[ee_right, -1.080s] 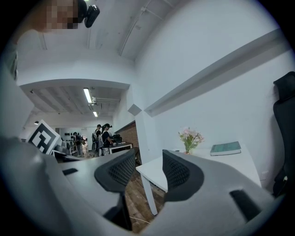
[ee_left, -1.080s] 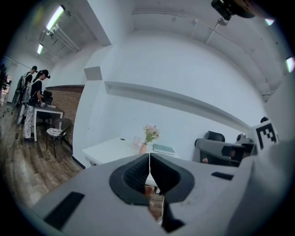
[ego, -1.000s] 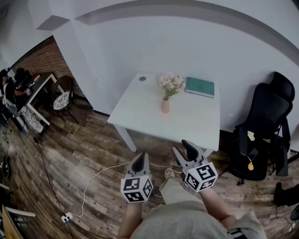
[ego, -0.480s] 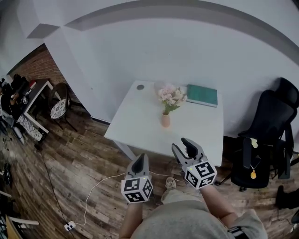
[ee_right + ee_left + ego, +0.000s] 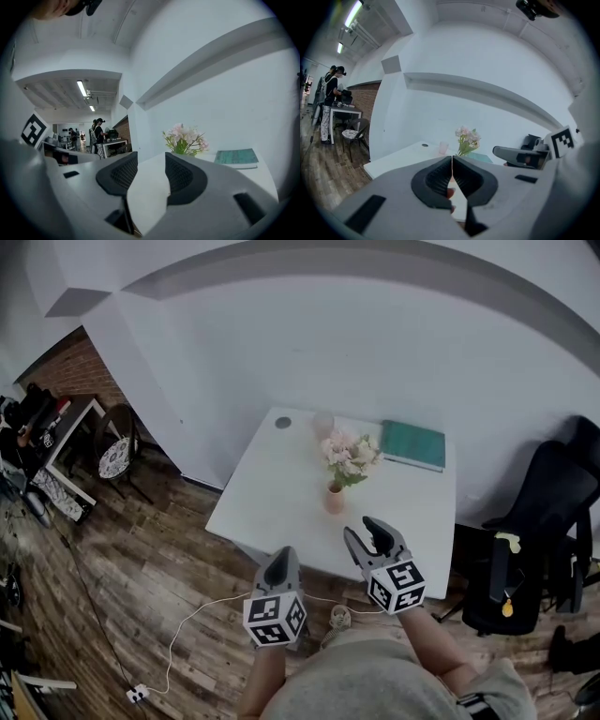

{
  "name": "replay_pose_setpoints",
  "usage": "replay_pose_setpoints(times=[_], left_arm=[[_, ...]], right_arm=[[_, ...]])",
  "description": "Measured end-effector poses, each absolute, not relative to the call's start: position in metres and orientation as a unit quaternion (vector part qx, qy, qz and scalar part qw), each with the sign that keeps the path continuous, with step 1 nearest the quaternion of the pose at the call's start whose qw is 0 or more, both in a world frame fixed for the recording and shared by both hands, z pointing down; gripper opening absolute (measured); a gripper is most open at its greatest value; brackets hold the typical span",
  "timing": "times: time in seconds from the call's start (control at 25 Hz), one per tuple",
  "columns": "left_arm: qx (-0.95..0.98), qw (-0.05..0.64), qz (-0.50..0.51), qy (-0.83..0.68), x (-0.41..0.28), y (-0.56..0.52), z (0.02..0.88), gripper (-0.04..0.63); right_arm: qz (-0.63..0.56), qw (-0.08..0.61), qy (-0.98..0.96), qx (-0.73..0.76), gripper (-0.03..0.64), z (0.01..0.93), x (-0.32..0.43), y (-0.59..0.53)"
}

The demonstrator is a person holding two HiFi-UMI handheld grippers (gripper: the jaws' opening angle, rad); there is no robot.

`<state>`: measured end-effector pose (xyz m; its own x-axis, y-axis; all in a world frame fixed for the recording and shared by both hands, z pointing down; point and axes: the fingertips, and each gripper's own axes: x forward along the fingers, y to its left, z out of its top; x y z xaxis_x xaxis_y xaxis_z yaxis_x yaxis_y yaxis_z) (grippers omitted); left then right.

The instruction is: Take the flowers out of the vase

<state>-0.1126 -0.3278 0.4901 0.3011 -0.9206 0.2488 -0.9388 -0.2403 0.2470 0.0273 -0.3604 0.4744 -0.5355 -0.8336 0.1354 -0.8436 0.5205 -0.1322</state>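
A bunch of pale pink flowers (image 5: 349, 456) with green leaves stands in a small peach vase (image 5: 335, 499) near the middle of the white table (image 5: 272, 488). The flowers (image 5: 468, 138) also show ahead in the left gripper view, and the flowers (image 5: 185, 138) rise above the jaws in the right gripper view. My left gripper (image 5: 280, 563) is shut with nothing in it, just short of the table's near edge. My right gripper (image 5: 367, 538) is open and empty, over the near edge, below and right of the vase.
A teal book (image 5: 412, 444) lies at the table's far right. A pale cup (image 5: 323, 424) and a round cable hole (image 5: 282, 423) sit at the far side. A black office chair (image 5: 539, 549) stands right of the table. A white cable (image 5: 192, 606) runs over the wood floor. People (image 5: 329, 101) stand at desks far left.
The table and vase have drawn closer and lower in the head view. Both grippers now reach its near edge, their jaws unchanged.
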Motion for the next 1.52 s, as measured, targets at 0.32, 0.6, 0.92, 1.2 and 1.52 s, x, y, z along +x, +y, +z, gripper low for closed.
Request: replay_pose_setpoints(times=[0.32, 0.6, 0.92, 1.2, 1.52], left_arm=[[0.779, 0.18, 0.033, -0.6, -0.109, -0.37, 0.497, 0.008], [0.779, 0.179, 0.042, -0.6, -0.107, -0.409, 0.505, 0.008], [0.773, 0.184, 0.046, -0.605, -0.11, -0.443, 0.515, 0.008], [0.771, 0.189, 0.048, -0.607, -0.112, -0.461, 0.521, 0.008], [0.771, 0.188, 0.045, -0.607, -0.109, -0.467, 0.524, 0.008]], right_arm=[[0.109, 0.053, -0.87, 0.478, 0.183, 0.506, 0.034, -0.413], [0.12, 0.078, -0.867, 0.477, 0.183, 0.536, 0.034, -0.46], [0.13, 0.097, -0.867, 0.472, 0.19, 0.562, 0.028, -0.499], [0.127, 0.088, -0.869, 0.469, 0.202, 0.558, 0.019, -0.523], [0.126, 0.086, -0.866, 0.477, 0.197, 0.557, 0.019, -0.54]])
